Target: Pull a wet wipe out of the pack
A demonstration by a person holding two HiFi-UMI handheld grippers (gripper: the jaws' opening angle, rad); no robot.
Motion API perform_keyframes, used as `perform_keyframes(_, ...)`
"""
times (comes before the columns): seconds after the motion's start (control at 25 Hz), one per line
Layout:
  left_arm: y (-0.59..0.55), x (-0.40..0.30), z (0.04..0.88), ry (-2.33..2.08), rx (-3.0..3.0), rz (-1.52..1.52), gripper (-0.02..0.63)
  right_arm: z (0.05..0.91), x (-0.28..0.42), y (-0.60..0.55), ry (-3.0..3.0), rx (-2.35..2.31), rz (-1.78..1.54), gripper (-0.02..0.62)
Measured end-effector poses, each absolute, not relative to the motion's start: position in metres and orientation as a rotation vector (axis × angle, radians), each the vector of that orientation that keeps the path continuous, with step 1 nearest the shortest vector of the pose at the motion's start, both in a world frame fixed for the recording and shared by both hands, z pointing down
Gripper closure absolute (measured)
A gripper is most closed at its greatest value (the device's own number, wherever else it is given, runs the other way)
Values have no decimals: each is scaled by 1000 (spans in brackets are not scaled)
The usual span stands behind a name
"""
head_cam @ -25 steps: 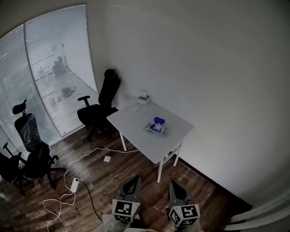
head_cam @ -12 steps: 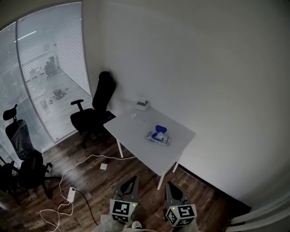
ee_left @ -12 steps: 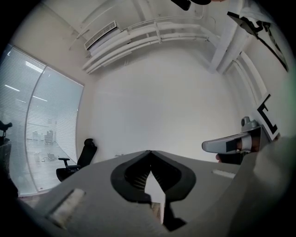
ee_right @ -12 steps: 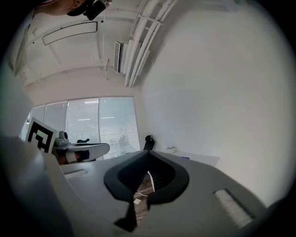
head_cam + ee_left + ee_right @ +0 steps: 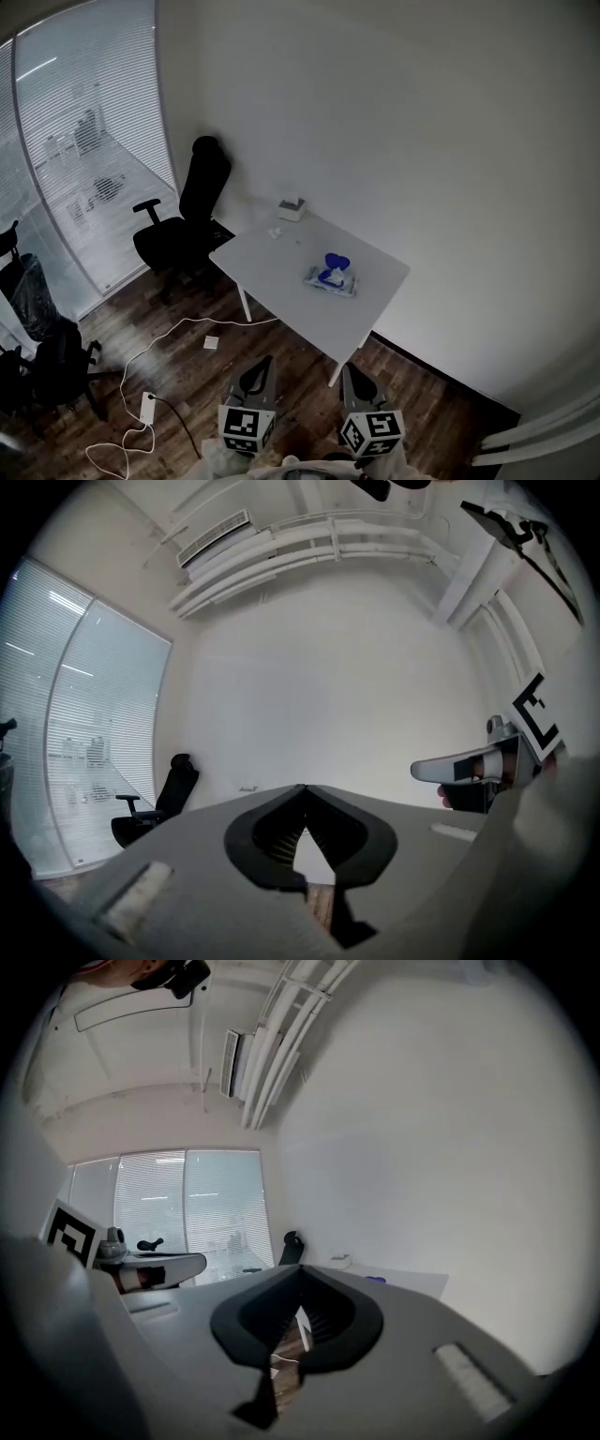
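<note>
The wet wipe pack [image 5: 330, 279] lies flat on the white table [image 5: 281, 272], its blue lid [image 5: 333, 262] flipped up. Both grippers hang low over the wooden floor, well short of the table's near corner. My left gripper [image 5: 263, 362] is shut and empty, its tips meeting in the left gripper view [image 5: 302, 787]. My right gripper [image 5: 347, 368] is likewise shut with nothing in it [image 5: 300, 1267]. In the right gripper view the table [image 5: 412, 1283] and a blue speck of the lid [image 5: 375, 1280] show far ahead.
A white tissue box [image 5: 292, 208] and a small white item [image 5: 275, 232] sit at the table's far end. A black office chair [image 5: 187, 220] stands beside the table. A white cable [image 5: 169, 336] and power strip [image 5: 146, 405] lie on the floor; more chairs [image 5: 52, 361] stand left.
Both grippers and the head camera have moved steadily toward the table, which now sits nearer and more central. Both grippers stay shut.
</note>
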State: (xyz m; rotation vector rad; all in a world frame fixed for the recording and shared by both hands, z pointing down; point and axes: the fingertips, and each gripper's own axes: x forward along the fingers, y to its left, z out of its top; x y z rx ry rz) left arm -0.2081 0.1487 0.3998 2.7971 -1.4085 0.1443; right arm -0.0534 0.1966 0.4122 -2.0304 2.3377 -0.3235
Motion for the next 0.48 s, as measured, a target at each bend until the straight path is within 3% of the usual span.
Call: perform_keyframes(0.48,89,-203,428,-1365,2784,188,601,435,-43,132,2313,-2080,-382,589)
